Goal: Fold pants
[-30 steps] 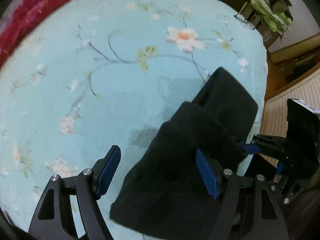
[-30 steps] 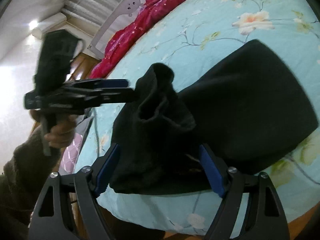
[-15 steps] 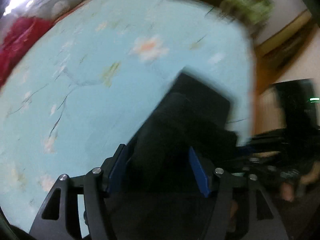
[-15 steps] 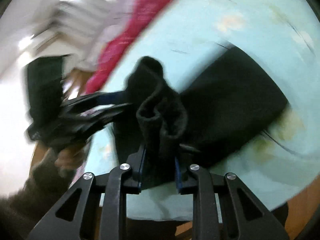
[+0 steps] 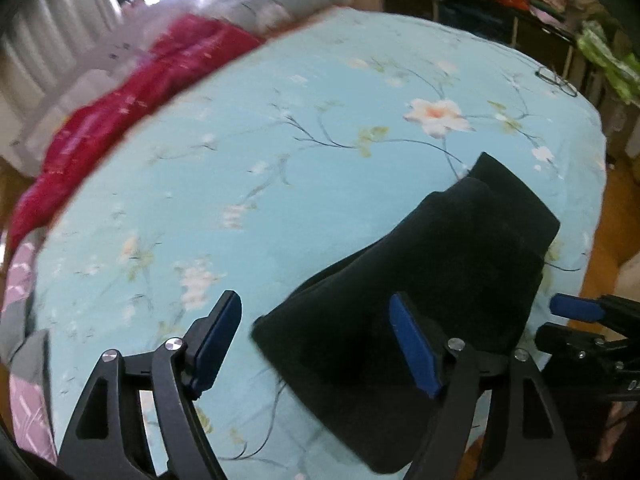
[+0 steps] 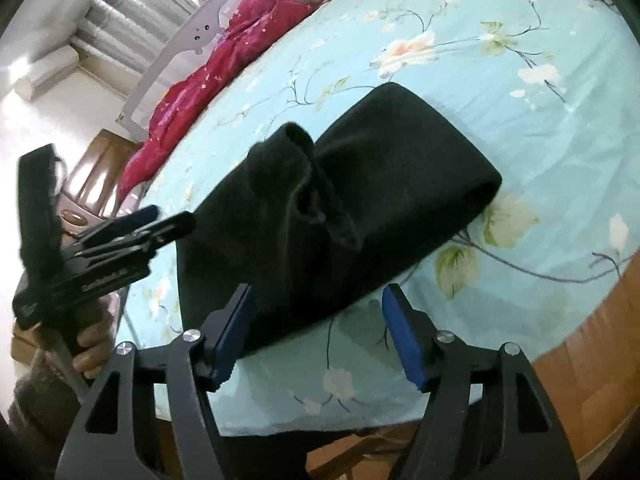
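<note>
The black pants (image 5: 436, 280) lie folded in a thick bundle on the light blue floral bed sheet (image 5: 280, 160), near the bed's front corner. In the right wrist view the pants (image 6: 360, 200) have a loose cuff bunched on top. My left gripper (image 5: 316, 344) is open with its jaws wide, just in front of the bundle's near edge, holding nothing. My right gripper (image 6: 316, 332) is open too, its blue pads either side of the bundle's near edge without gripping. The left gripper also shows in the right wrist view (image 6: 132, 232), and the right gripper at the left wrist view's right edge (image 5: 576, 308).
A red quilt (image 5: 132, 104) lies along the far side of the bed, with grey bedding (image 5: 280, 0) behind it. Eyeglasses (image 5: 556, 80) rest near the far right edge. A clothes pile (image 5: 600, 40) stands beyond the bed. Wooden floor (image 6: 580, 340) shows past the bed's corner.
Half a second ago both grippers were closed in on the black bundle. Now both are open and drawn back, and the pants lie on the sheet.
</note>
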{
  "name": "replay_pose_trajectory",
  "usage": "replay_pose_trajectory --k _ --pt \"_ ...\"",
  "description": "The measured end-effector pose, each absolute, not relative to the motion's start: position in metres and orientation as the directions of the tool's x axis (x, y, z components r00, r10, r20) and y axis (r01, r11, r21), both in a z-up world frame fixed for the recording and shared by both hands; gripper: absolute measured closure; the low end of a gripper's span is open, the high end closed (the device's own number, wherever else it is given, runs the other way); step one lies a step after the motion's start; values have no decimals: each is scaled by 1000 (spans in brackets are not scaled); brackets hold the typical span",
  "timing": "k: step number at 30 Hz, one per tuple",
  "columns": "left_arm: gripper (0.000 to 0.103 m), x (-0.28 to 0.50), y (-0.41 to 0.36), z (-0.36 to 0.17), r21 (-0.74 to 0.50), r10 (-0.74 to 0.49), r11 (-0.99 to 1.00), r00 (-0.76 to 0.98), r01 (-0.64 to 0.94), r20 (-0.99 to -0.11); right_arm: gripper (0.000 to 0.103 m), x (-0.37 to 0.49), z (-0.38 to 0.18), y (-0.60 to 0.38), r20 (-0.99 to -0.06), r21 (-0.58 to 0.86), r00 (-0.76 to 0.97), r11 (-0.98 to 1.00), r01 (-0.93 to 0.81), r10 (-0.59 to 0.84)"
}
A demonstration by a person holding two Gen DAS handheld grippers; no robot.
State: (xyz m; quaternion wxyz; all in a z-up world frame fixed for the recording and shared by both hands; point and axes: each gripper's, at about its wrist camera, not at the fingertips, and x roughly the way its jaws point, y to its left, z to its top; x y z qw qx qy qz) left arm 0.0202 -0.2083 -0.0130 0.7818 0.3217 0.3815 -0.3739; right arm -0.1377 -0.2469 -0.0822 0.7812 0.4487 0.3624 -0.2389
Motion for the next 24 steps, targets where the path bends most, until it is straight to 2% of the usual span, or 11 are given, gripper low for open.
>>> replay_pose_trajectory --k 3,7,24 --pt "24 7 -196 -7 270 -327 536 492 800 -807 26 -138 -80 -241 -792 514 609 479 711 -53" --pt "23 1 -185 -2 298 -311 545 519 784 -796 23 -142 -77 -232 -790 513 610 478 713 -62" --pt "23 32 -216 -9 342 -179 531 497 775 -849 22 -161 -80 -243 -744 549 660 471 691 -102"
